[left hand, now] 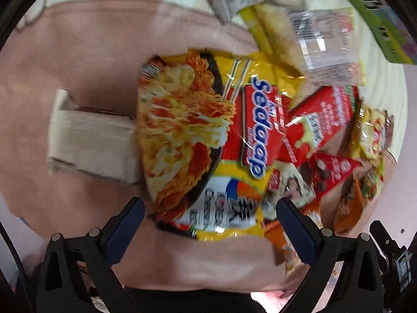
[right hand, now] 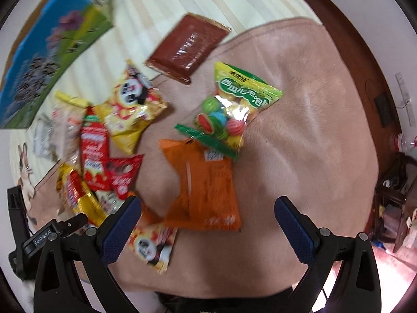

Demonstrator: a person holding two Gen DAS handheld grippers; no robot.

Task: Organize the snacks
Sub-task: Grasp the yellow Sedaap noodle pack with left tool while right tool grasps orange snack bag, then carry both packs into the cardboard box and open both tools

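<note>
A pink blanket covers most of the surface and serves as the landmark; every snack lies on it or at its edge. Beyond its far edge a blue and green printed sheet rests on cream striped bedding.

Near the blanket's middle, in the left wrist view, a large yellow Sedaap noodle packet lies flat, partly covering a beige folded cloth on its left side. To the packet's right a heap of red packets and a clear wrapper spread toward the blanket's edge.

In the right wrist view an orange packet sits near the blanket's centre, with a green bag of watermelon-patterned balls overlapping its far end. A brown flat packet straddles the blanket's far edge. A yellow panda packet lies left of the green bag.

The left gripper hovers over the noodle packet's near end, jaws spread wide, gripping nothing. The right gripper hangs above the orange packet, jaws likewise spread apart and empty.
</note>
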